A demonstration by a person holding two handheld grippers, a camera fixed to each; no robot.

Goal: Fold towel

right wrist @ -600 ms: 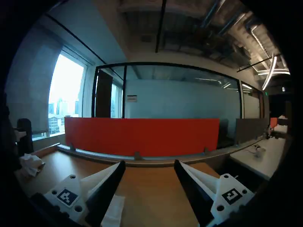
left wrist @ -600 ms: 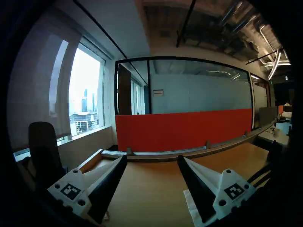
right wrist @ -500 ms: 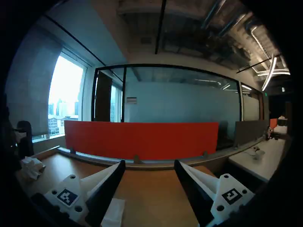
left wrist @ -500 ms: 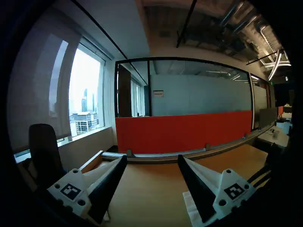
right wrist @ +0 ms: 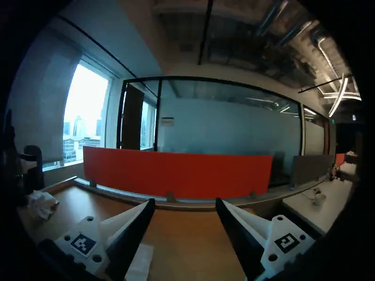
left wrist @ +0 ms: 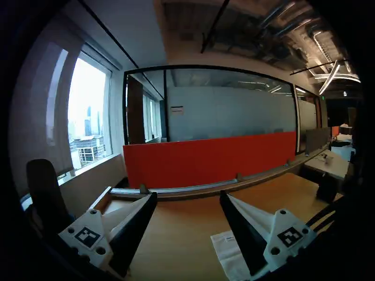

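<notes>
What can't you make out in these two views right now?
Towel, left gripper view: cut off by the bottom edge, partly behind the left tool; its folds are unclear.
White cloth, right gripper view: mostly behind the right tool.
Crumpled white lump, right gripper view: too small to identify.

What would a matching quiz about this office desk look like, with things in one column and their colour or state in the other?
Things:
1. divider panel
2. crumpled cloth
3. chair
4. towel

Descriptions:
A. black, beside the window
B. white, lying flat on the desk
C. orange-red, upright along the desk's far edge
D. white, bunched up on the desk

Pairs: 1-C, 2-D, 3-A, 4-B
</notes>
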